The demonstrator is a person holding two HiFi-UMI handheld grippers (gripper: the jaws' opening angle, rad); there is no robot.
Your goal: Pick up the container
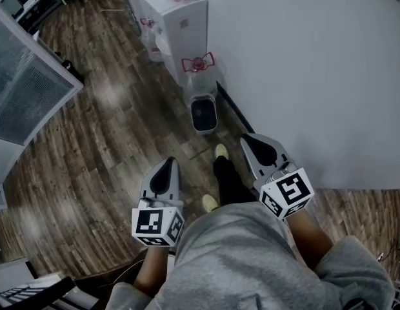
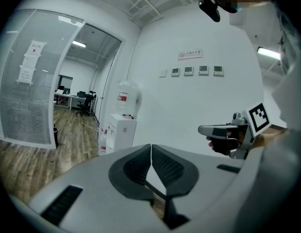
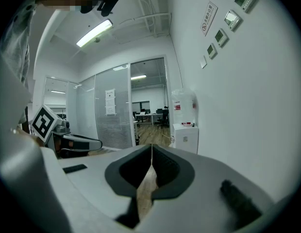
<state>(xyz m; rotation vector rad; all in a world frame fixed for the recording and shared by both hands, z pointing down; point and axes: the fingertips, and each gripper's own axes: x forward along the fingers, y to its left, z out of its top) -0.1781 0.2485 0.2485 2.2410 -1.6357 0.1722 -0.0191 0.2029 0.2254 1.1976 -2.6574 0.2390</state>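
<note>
Approach step: left gripper (image 1: 168,164) and right gripper (image 1: 252,141) are closed, empty. Next, probably reach the container (image 1: 204,113) beside the water dispenser (image 1: 180,24).

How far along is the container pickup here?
Done: nothing; the container stands on the floor by the wall, untouched. In hand: nothing; left tongs and right tongs are both shut and empty, well short of it. Left: reach it, open, grip, lift.
</note>
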